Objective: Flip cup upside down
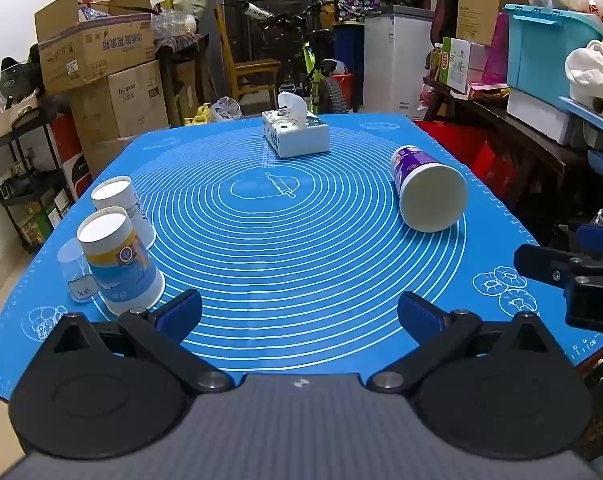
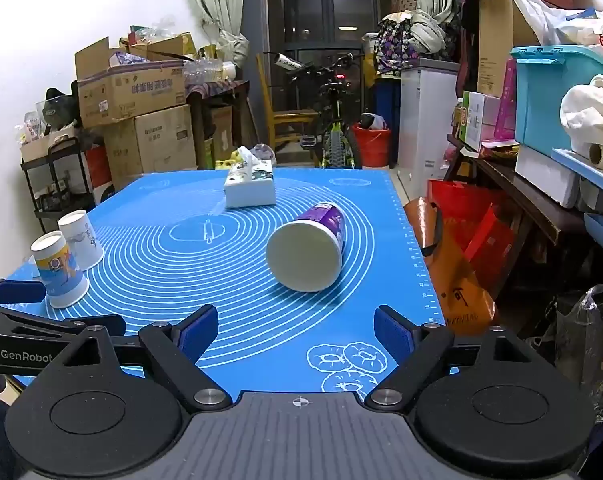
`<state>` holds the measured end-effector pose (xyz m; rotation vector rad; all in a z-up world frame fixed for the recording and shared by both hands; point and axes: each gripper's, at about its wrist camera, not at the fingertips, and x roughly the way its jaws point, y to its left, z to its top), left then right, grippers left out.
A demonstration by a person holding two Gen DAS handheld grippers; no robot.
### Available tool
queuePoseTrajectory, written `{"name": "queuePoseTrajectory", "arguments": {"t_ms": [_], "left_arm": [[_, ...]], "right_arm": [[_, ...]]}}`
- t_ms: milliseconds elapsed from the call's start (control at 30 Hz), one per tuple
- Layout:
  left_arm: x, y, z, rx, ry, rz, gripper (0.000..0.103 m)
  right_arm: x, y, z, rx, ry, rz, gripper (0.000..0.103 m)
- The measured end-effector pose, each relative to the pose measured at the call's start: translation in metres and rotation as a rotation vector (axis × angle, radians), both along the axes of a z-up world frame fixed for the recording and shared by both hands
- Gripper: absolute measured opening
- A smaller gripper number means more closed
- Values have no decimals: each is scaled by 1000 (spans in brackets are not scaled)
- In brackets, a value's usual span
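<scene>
A purple and white paper cup (image 1: pixel 429 188) lies on its side on the blue mat (image 1: pixel 301 264), its white end facing me; it also shows in the right wrist view (image 2: pixel 307 250). Two paper cups stand upside down at the mat's left: a blue and yellow one (image 1: pixel 119 260) (image 2: pixel 61 274) and a white one (image 1: pixel 121 204) (image 2: pixel 81 240). My left gripper (image 1: pixel 299 312) is open and empty over the near mat. My right gripper (image 2: pixel 295 334) is open and empty, short of the lying cup.
A tissue box (image 1: pixel 295 132) (image 2: pixel 249 188) sits at the mat's far side. A small clear plastic cup (image 1: pixel 77 272) stands beside the blue and yellow cup. Cardboard boxes (image 1: pixel 97 52), a bicycle (image 2: pixel 333 120) and shelves with bins (image 1: pixel 549 48) surround the table.
</scene>
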<state>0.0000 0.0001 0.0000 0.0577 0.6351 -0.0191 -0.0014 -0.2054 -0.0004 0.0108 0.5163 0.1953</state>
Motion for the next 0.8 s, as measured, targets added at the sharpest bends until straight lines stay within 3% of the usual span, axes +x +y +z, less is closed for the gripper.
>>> {"name": "queuePoseTrajectory", "arguments": {"t_ms": [800], "left_arm": [[0, -1, 1, 12, 2, -4, 102]], "right_arm": [[0, 1, -1, -1, 9, 2, 87]]}}
